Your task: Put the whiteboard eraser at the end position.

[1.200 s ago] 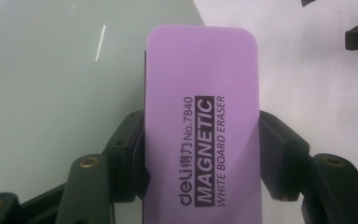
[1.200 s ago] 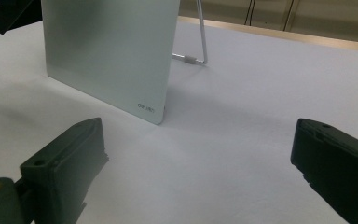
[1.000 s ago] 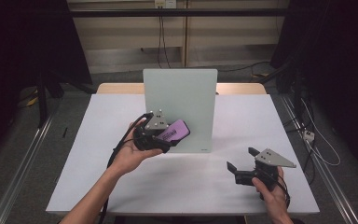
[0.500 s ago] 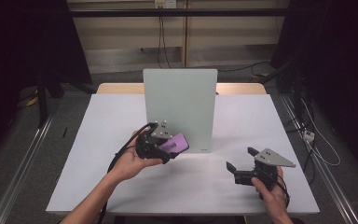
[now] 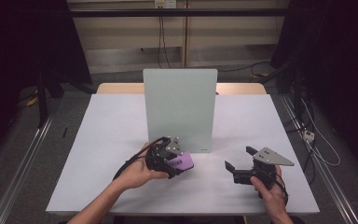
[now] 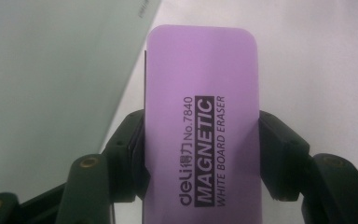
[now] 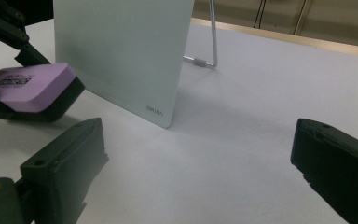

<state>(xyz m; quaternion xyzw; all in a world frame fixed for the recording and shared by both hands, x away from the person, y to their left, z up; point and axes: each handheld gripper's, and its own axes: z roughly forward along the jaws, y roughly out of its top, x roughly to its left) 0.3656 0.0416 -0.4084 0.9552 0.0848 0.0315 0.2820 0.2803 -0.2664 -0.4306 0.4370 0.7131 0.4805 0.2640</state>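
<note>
A pale whiteboard (image 5: pixel 181 108) stands upright on a wire foot in the middle of the white table (image 5: pixel 107 126). My left gripper (image 5: pixel 175 164) is shut on a purple magnetic whiteboard eraser (image 5: pixel 182 163), held low over the table just in front of the board's lower left part. In the left gripper view the eraser (image 6: pixel 201 126) sits clamped between both jaws, the board (image 6: pixel 51 70) to its left. My right gripper (image 5: pixel 238 159) stands open near the front right of the table, nothing between its jaws. The right gripper view shows the eraser (image 7: pixel 28 86) at left and the board (image 7: pixel 121 51) ahead.
The board's wire stand (image 7: pixel 204 60) rests on the table behind it. A wooden table edge (image 5: pixel 242 87) shows behind the white surface. Metal floor rails (image 5: pixel 23 163) run along both sides, with cables (image 5: pixel 312 140) on the floor at right.
My left gripper has carried the eraser down and toward the table's front, away from the board's face. The right gripper has hardly moved.
</note>
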